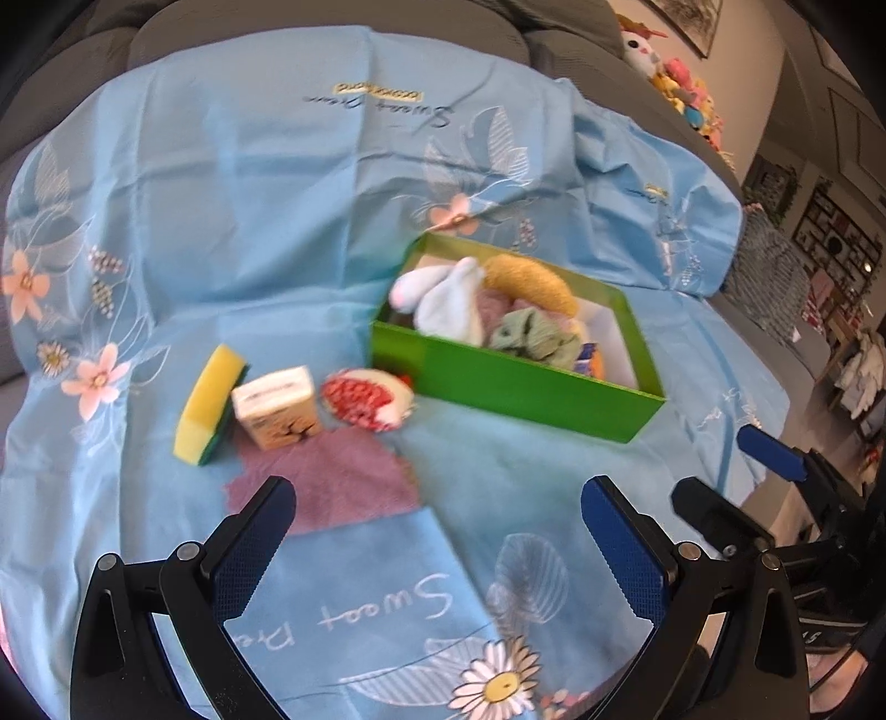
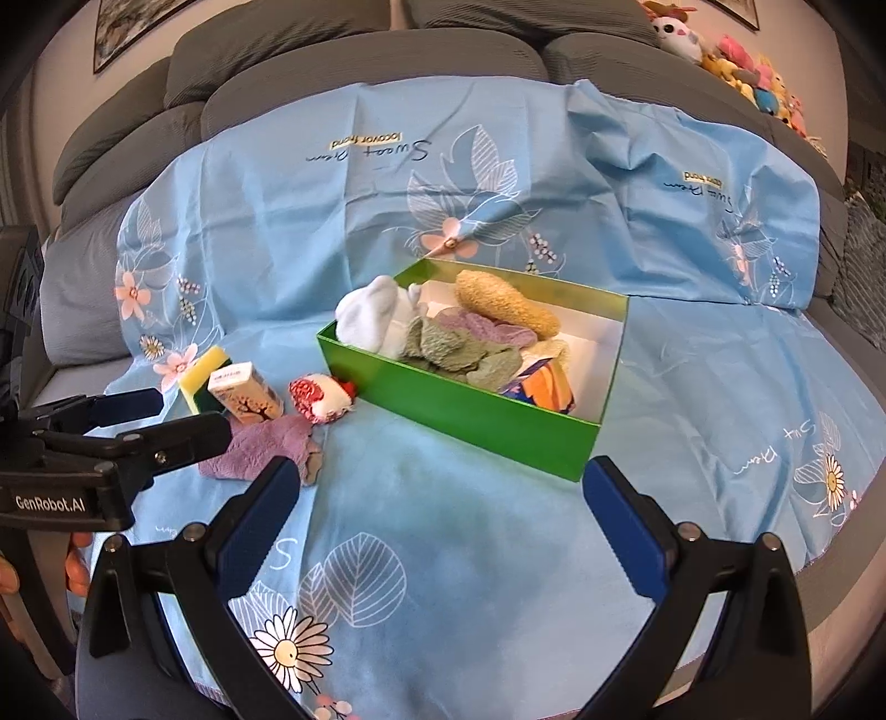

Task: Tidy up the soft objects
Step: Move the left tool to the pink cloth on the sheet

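Note:
A green box (image 1: 515,382) (image 2: 459,410) sits on the blue flowered sheet and holds white socks (image 1: 448,299), a yellow loofah (image 1: 531,279), a green cloth (image 2: 459,349) and other soft pieces. Left of the box lie a yellow-green sponge (image 1: 207,404) (image 2: 202,371), a tissue pack (image 1: 279,407) (image 2: 243,396), a red-and-white plush (image 1: 368,401) (image 2: 321,399) and a purple cloth (image 1: 332,482) (image 2: 266,448). My left gripper (image 1: 437,498) (image 2: 191,412) is open and empty just short of the purple cloth. My right gripper (image 2: 443,471) (image 1: 714,465) is open and empty in front of the box.
The blue sheet (image 2: 443,554) covers a grey sofa (image 2: 332,39) and runs up its backrest. Plush toys (image 2: 736,61) are heaped at the sofa's far right. The room's shelves and wall (image 1: 830,238) lie to the right.

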`<state>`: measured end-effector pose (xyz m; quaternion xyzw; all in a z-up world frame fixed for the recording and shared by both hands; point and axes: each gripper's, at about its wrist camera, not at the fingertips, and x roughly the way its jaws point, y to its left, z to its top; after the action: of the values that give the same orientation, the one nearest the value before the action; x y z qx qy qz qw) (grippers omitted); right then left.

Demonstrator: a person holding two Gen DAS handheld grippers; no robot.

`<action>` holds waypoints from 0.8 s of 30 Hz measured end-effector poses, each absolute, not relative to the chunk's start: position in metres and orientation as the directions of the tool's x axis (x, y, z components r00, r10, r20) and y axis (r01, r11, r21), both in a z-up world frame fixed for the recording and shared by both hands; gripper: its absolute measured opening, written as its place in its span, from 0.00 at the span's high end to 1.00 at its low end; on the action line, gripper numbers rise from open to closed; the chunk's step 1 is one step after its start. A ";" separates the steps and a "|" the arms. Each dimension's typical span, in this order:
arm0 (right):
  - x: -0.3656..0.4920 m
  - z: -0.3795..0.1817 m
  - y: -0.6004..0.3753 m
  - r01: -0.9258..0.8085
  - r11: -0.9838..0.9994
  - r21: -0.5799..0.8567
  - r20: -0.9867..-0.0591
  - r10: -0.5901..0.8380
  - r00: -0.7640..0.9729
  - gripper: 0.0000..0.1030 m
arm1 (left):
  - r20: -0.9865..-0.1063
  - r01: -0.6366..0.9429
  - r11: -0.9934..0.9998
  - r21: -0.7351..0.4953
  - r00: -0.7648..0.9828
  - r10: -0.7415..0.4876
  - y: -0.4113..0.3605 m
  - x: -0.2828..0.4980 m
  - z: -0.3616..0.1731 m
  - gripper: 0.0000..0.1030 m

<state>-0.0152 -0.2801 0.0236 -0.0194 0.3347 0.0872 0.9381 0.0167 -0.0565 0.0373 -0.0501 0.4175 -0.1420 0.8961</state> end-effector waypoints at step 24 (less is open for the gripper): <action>0.020 -0.053 -0.227 -0.317 0.946 0.070 -0.763 0.255 0.594 0.01 | -0.837 0.023 0.979 -0.204 0.515 -0.187 0.016 0.031 -0.050 0.00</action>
<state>0.0204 -0.2275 -0.0531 -0.0368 0.4212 0.1604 0.8919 0.0314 0.0159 -0.0503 -0.0835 0.4887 -0.0606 0.8663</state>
